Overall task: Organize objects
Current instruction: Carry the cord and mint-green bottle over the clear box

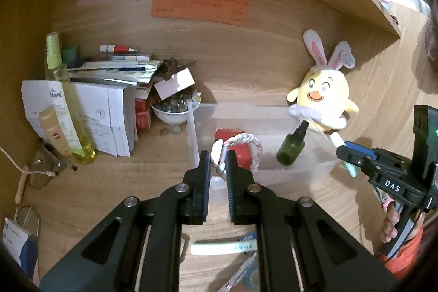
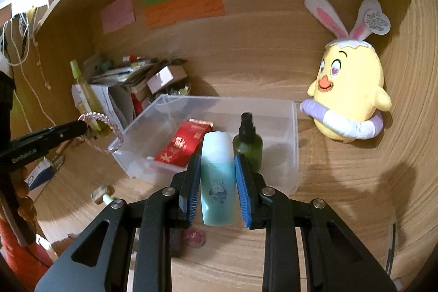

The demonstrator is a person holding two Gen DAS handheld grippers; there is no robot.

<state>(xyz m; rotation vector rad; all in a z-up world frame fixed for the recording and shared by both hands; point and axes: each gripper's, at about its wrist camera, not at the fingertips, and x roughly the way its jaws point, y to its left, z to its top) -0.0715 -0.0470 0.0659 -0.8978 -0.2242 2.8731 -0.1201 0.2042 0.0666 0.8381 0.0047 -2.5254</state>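
Note:
A clear plastic bin [image 2: 295, 127] sits on the wooden desk and holds a red packet [image 2: 180, 145] and a dark green spray bottle [image 2: 247, 144]. My left gripper [image 1: 218, 155] is shut on a white braided bracelet [image 1: 250, 141], held over the bin's near left edge [image 1: 191, 133]; the bracelet also shows in the right wrist view [image 2: 109, 122]. My right gripper [image 2: 216, 160] is shut on a light blue bottle with a white cap [image 2: 217, 182], held just in front of the bin. In the left wrist view the right gripper [image 1: 347, 152] shows at the right.
A yellow chick plush with bunny ears [image 2: 353, 89] leans on the back wall, right of the bin. Left of the bin stand papers, boxes [image 1: 109, 111], a tall yellow spray bottle [image 1: 65, 106] and a bowl of marbles [image 1: 175, 108]. A white tube [image 1: 221, 246] lies near me.

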